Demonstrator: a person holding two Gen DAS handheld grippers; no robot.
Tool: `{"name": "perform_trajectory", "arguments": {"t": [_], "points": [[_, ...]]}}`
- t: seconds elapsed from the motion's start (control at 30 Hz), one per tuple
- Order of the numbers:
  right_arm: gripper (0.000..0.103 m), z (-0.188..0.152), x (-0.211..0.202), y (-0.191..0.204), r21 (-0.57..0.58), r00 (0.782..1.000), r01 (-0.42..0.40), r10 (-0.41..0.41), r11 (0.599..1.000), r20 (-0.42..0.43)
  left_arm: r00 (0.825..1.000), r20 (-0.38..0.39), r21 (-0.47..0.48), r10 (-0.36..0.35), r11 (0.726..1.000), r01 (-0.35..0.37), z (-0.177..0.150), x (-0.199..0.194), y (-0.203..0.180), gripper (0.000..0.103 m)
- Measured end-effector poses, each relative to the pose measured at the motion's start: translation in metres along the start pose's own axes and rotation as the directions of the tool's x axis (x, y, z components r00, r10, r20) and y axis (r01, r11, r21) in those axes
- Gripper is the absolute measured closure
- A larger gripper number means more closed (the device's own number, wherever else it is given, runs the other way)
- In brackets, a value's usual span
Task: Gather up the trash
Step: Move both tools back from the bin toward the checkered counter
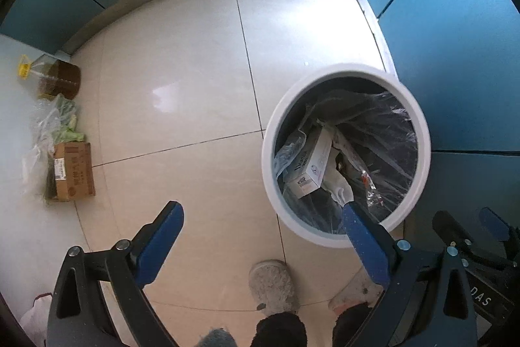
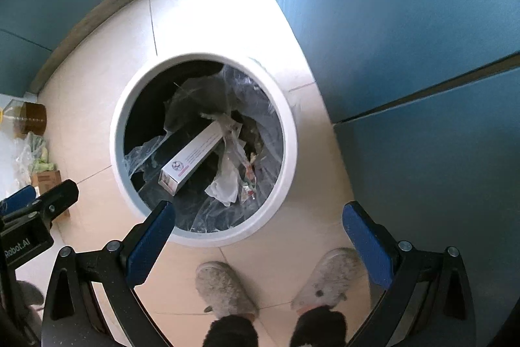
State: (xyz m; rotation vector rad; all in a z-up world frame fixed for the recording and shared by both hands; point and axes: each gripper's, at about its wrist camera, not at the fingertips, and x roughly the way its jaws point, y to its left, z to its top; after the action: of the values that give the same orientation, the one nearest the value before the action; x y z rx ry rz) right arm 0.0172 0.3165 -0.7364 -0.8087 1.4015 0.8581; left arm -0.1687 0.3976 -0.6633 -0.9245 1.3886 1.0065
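Note:
A round white trash bin (image 1: 269, 158) (image 2: 289, 132) lined with a clear bag stands on the tiled floor by blue cabinets. Inside lie a long white carton (image 1: 312, 166) (image 2: 191, 156), crumpled white paper (image 1: 338, 184) (image 2: 227, 184) and plastic wrappers. My left gripper (image 1: 261, 218) is open and empty, held above the floor with its right finger over the bin's near rim. My right gripper (image 2: 258, 218) is open and empty above the bin's near edge. The right gripper also shows in the left wrist view (image 1: 468, 226), and the left gripper shows in the right wrist view (image 2: 42, 194).
An oil bottle (image 1: 52, 77), a bag of vegetables (image 1: 61, 122) and a cardboard box (image 1: 73, 171) lie along the left wall. Blue cabinet doors (image 2: 406, 38) stand right of the bin. The person's grey slippers (image 2: 224, 288) stand just below the grippers.

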Motion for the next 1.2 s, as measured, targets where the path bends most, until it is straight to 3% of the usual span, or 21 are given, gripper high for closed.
{"name": "perform_trajectory", "arguments": {"t": [0.23,0.67,0.83,1.07,1.2], "points": [[0.0,-0.009,-0.087,0.006,-0.033,0.998,0.031,-0.029,0.999,0.061,0.999,0.038,-0.021,-0.001,1.0,0.002,-0.017,-0.07,0.006,0.003],[0.0,-0.039,-0.3,0.022,-0.073,0.983,0.006,0.007,0.997,0.183,0.988,0.151,-0.068,-0.045,0.996,0.055,-0.069,-0.263,0.03,0.003],[0.0,-0.06,-0.379,0.017,-0.071,0.973,-0.01,0.026,0.997,0.23,0.977,0.204,-0.044,-0.057,0.997,0.068,-0.085,-0.331,0.032,0.003],[0.0,-0.088,-0.479,-0.009,-0.026,0.952,-0.146,0.148,0.989,0.269,0.957,0.285,0.003,-0.051,0.999,0.052,-0.111,-0.42,0.025,0.003],[0.0,-0.106,-0.525,-0.053,0.081,0.933,-0.234,0.2,0.969,0.298,0.918,0.394,0.069,-0.031,0.998,0.004,-0.114,-0.48,-0.005,0.003]]}}
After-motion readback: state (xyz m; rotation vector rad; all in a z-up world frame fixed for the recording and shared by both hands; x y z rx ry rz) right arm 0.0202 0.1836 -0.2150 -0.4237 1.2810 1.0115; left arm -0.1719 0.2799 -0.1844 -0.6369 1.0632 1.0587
